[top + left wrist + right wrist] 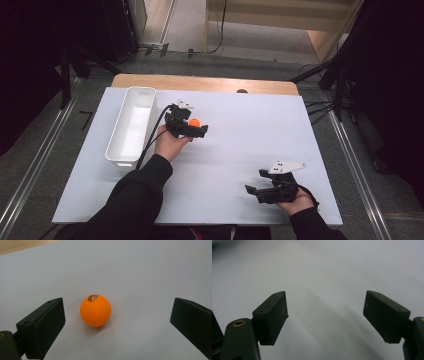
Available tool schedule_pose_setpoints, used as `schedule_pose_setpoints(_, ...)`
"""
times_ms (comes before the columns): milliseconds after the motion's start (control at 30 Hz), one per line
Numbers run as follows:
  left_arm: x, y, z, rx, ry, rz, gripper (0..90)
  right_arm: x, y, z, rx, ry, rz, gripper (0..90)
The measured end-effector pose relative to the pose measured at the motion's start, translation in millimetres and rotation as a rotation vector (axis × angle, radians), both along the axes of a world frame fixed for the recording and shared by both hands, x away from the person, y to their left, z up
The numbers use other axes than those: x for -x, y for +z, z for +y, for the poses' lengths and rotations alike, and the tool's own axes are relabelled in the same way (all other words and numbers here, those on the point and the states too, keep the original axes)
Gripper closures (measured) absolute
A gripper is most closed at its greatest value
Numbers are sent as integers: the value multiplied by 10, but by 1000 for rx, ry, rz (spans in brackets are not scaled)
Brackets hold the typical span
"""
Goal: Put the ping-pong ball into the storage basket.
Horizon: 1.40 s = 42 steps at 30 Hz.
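Your bench [240, 150] is covered by a white sheet, with a strip of bare wood at its far edge, and it stands on a grey floor in a dark room. On the left part of the sheet you have one long white tray [131, 125], lying with its length going away from you.

Your left forearm, in a black sleeve, comes in from the bottom and goes up toward the middle of the bench, just to the right of the tray. Your left hand [169, 145] holds the left gripper [197, 127] low over the sheet. In the left gripper view its jaws stand wide apart, and the one orange ball [95, 310] rests on the white sheet between them, nearer to the jaw at the left of that view and touching neither of them. The ball has a small dark print on its top.

Your right hand [295, 202] stays near the front right corner of the bench and holds the right gripper [255, 192], well apart from the ball. Its jaws are also wide and they hold nothing; below them is bare white sheet
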<state>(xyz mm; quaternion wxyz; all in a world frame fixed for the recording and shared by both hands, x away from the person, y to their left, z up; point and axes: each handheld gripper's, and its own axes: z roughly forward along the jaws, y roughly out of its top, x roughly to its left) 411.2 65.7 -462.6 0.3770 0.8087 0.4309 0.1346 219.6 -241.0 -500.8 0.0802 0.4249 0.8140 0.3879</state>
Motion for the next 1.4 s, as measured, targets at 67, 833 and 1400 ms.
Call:
schedule_pose_setpoints(67, -26, -9, 6, -15, 6, 1, 3, 1, 0, 0, 0, 2, 0, 185)
schedule_pose_setpoints(833, -240, 71, -118, -23, 61, -5, 4, 0, -6, 4, 5, 11, 6, 185)
schedule_pose_setpoints(1400, -310, 44, -155, -33, 77, -37, 4, 1, -5, 8, 6, 12, 4, 185)
